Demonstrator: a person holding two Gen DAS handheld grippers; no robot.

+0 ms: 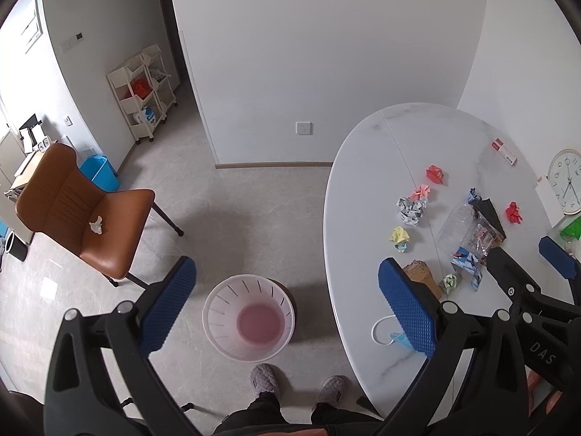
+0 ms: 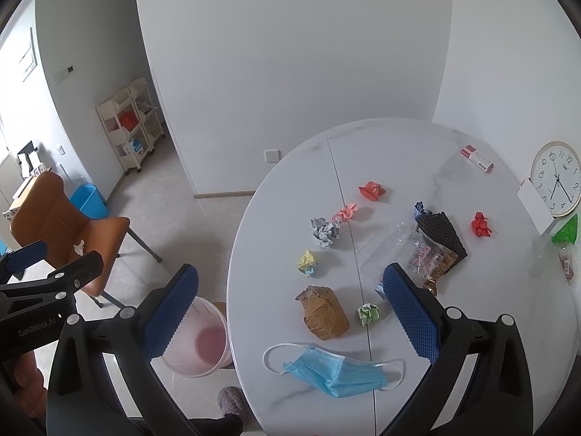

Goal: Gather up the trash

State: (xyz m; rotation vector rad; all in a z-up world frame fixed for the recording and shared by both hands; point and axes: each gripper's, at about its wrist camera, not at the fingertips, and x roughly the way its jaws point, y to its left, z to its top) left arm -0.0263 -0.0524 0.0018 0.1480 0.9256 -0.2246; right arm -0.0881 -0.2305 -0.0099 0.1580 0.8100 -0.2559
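left gripper [image 1: 287, 312]: held up in the air, jaws spread wide, nothing between the blue pads [image 1: 406, 312]
right gripper [image 2: 297, 316]: held up at the same height, just beside the left one, jaws wide apart, empty
feet [image 1: 297, 387]: in grey slippers, standing on the floor

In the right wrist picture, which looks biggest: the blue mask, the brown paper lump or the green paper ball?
1. blue mask
2. brown paper lump
3. green paper ball
The mask lies nearest the camera, which helps it look bigger.
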